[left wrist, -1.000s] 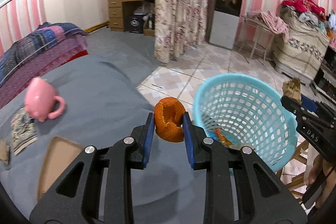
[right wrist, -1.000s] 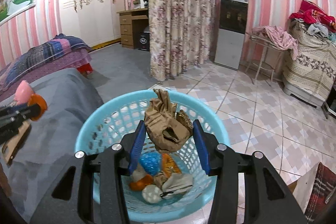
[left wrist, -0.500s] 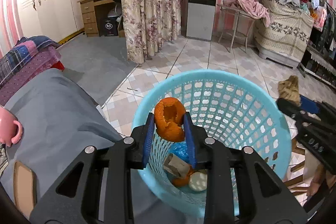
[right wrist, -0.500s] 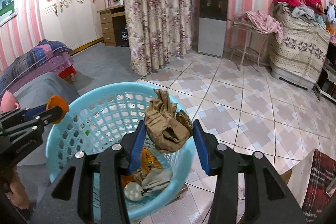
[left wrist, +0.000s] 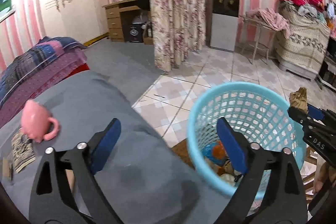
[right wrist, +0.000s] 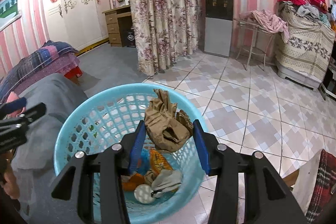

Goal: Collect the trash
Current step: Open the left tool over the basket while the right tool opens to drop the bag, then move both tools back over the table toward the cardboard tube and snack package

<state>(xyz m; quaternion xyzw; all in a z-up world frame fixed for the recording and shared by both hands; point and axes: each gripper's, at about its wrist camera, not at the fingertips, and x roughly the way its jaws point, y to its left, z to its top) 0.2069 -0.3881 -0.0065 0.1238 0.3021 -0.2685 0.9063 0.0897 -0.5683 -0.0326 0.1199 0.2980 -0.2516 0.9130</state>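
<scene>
Left gripper [left wrist: 168, 140] gapes wide and empty beside the basket [right wrist: 69, 129] — right gripper [right wrist: 169, 140] pinches the brown paper wad [right wrist: 166, 129] over the far rim. Best slide it toward the centre, then release — a rim drop could spill.

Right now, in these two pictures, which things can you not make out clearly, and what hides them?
- Trash at the bottom of the blue basket: in the left wrist view the left tool covers part of it.
- Same trash in the right wrist view: the right tool and its brown paper wad block it.
- Flat printed item beside the pink cup: too blurred to read.
</scene>
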